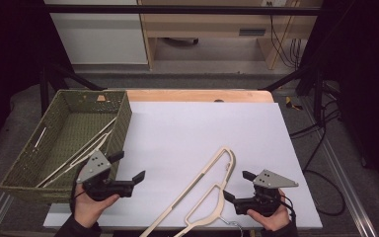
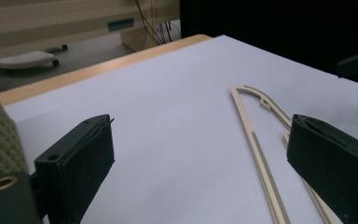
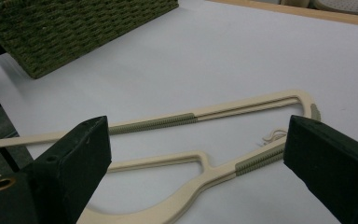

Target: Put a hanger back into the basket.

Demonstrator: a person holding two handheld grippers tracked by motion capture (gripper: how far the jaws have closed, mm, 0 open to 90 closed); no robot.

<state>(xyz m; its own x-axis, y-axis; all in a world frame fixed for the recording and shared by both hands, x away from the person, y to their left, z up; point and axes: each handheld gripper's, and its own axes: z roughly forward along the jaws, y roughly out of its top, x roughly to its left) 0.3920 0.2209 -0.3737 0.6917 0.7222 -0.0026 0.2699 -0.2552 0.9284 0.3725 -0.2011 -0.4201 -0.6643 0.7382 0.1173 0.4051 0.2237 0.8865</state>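
Overhead, a white surface (image 1: 192,133) carries a cream hanger (image 1: 205,190) lying flat near the front edge, its long arm running diagonally from the rounded far end toward the bottom edge of the high view. Ribbed grey-green strips sit on both arms of the hanger, plain in the right gripper view (image 3: 200,140). Metal hook of the hanger just visible at the front edge, beside the right hand.

Left gripper (image 1: 127,169) held in the left hand (image 1: 90,206), jaws spread wide, nothing between them; it sits just beside the front right corner of a green woven basket (image 1: 24,163). Left gripper view shows the hanger's rounded end (image 2: 256,126) ahead on the white sheet, apart from the jaws.

Right gripper (image 1: 238,185) held in the right hand (image 1: 271,217), jaws also spread, empty, just to the right of the hanger. Whether a jaw touches it, cannot tell.

Basket stands at the left edge of the surface, tilted over the side. Inside lie more cream hangers (image 1: 81,153), leaning toward its right wall. Dark cables (image 1: 321,133) trail on the floor to the right
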